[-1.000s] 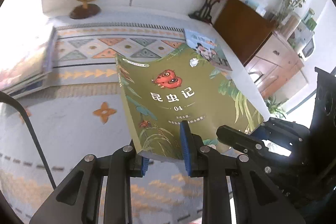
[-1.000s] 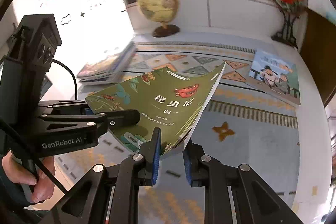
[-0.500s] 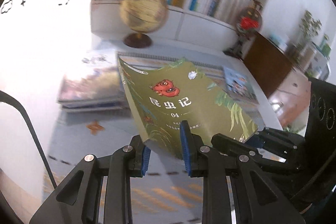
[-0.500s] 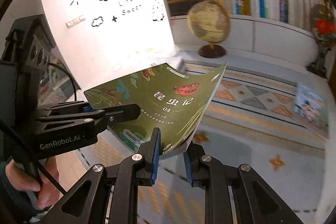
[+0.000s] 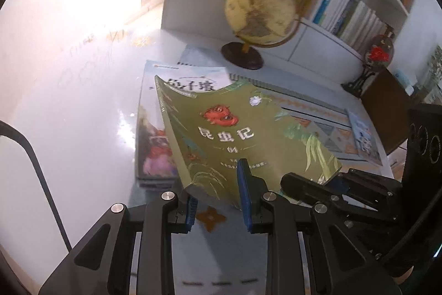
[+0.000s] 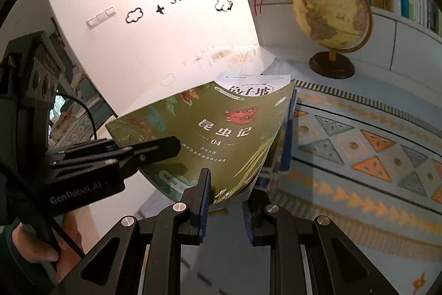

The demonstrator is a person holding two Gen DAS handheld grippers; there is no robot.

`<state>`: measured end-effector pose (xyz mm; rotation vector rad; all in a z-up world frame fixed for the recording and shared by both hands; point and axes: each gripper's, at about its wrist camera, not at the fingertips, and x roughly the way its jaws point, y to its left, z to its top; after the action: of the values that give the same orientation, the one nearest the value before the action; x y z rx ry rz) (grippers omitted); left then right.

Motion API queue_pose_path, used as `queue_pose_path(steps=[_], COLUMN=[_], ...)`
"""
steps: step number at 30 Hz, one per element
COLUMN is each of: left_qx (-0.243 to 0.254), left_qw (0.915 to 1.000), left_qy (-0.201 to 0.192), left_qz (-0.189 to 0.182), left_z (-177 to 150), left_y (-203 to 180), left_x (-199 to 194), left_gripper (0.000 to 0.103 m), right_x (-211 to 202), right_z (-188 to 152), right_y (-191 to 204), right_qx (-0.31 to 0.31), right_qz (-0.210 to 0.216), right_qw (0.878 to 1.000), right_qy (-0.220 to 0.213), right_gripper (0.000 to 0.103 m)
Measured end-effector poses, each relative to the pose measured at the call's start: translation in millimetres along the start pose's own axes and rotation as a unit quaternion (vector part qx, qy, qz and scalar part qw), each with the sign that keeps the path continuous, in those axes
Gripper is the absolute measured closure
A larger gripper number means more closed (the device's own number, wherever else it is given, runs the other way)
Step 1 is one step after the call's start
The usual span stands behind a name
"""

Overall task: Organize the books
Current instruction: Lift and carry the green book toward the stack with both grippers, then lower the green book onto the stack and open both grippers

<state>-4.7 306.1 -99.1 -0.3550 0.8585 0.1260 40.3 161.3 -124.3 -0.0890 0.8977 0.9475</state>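
A green paperback [image 5: 234, 134] with a red insect on its cover hangs tilted in the air, held by both grippers. My left gripper [image 5: 218, 192] is shut on its near edge by the spine corner. My right gripper [image 6: 226, 201] is shut on the near edge at the other corner and also shows in the left wrist view as the right gripper [image 5: 331, 184]. Just behind and under the green paperback [image 6: 221, 129] lies a stack of books [image 5: 154, 145], its top cover pale blue [image 6: 248, 85]. One more blue book [image 5: 362, 134] lies flat at the table's right.
A globe [image 5: 259, 10] on a dark foot stands behind the stack, against a white bookcase [image 5: 345, 13] full of books. A patterned mat [image 6: 359, 145] covers the table. A white wall [image 6: 165, 32] closes the left side. A person's hand [image 6: 33, 250] holds the left gripper's handle.
Both grippers have carried the green paperback leftward across the table. The stack, earlier off to the left, now lies directly behind it, and the globe has come close.
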Motion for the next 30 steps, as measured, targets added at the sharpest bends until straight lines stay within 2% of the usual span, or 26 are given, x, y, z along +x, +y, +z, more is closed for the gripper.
queue_pose_path(steps=[4,12,15,19,25,28,30], left_qx=[-0.012,-0.021,-0.027,-0.031,-0.063,-0.075,-0.08], left_qw=[0.9998,0.9988,0.9982,0.9972,0.9944,0.994,0.9943], left_qy=[0.012,0.03,0.042,0.061,0.082,0.077,0.071], left_qz=[-0.014,-0.031,-0.035,-0.03,-0.025,-0.018,0.0], left_z=[11,25,24,18,13,11,9], left_y=[23,40,45,52,67,76,81], left_x=[18,44,50,58,60,55,50], left_gripper=[0.081,0.081,0.077,0.073,0.072,0.072,0.072], right_x=[24,55,62,70,77,78,82], right_z=[18,33,35,32,24,25,24], right_y=[-6,-13,-16,-21,-26,-28,-27], right_qx=[0.021,0.042,0.055,0.077,0.108,0.117,0.118], right_qz=[-0.005,-0.02,-0.015,-0.01,-0.012,-0.022,-0.023], right_qw=[1.0,0.999,0.998,0.996,0.993,0.992,0.991], right_qy=[0.003,0.018,0.024,0.038,0.046,0.048,0.06], right_gripper=[0.082,0.082,0.082,0.082,0.081,0.08,0.077])
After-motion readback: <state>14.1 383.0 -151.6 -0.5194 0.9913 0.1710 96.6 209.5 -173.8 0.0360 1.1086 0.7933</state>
